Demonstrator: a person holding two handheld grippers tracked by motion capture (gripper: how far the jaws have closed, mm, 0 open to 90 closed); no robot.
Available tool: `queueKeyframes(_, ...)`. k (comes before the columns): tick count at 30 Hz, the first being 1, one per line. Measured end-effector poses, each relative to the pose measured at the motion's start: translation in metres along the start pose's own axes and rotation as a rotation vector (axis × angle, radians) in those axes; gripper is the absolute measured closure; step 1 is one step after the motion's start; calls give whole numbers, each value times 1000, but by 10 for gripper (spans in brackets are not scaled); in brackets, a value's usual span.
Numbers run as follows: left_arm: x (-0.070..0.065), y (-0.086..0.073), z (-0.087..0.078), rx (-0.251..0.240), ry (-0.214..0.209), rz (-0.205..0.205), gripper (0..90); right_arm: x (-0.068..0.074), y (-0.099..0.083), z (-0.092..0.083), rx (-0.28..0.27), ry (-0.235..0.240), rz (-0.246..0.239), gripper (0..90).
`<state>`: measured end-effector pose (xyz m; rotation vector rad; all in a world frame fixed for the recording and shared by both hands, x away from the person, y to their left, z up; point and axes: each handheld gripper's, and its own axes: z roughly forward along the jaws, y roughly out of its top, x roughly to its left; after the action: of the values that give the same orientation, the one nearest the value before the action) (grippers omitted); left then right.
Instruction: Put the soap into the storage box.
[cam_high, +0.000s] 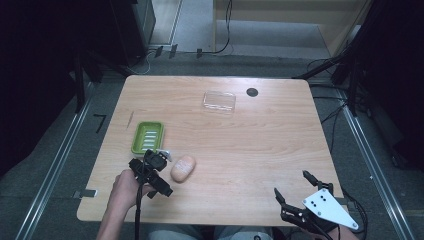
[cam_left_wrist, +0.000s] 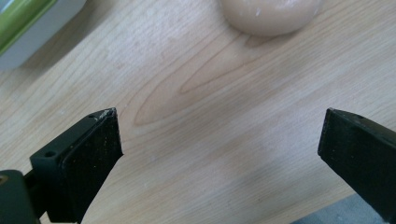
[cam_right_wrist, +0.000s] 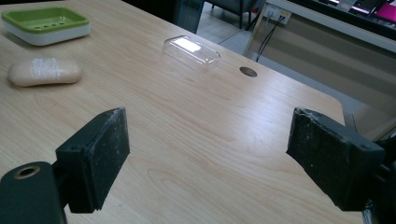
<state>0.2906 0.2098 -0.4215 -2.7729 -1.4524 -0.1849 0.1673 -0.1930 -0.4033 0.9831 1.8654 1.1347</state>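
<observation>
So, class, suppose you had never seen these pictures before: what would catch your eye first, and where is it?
Probably the green soap dish on the left half of the wooden table, with the pale bar of soap lying just in front of it. The left gripper sits right beside the soap, jaws open. Farther back lies a clear plastic lid, and the right gripper hovers open at the near right edge.

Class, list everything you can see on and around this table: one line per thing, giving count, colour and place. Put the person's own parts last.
table: one, light wood, centre
soap bar: one, pale peach, front left
soap dish: one, green on a white base, left, behind the soap
clear lid: one, transparent, far centre
round hole: one, dark, far edge
left gripper: one, black, open, beside the soap
right gripper: one, black, open, front right
hand: one, holding the left gripper
</observation>
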Motion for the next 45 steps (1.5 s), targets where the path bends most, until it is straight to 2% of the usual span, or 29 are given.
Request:
queueKeyframes(13,-5,21,-1,-22,-15,4,0,0,0,0,2,0,2,133)
queueKeyframes(15,-6,26,-1,-9,-15,19,0,0,0,0,1,-1,4,133)
queueKeyframes(23,-11,42,4,-1,-24,29,0,-1,0,0,3,-1,4,133)
queueKeyframes(45,-18,72,24,4,-33,6,0,-1,-1,0,4,-1,4,133)
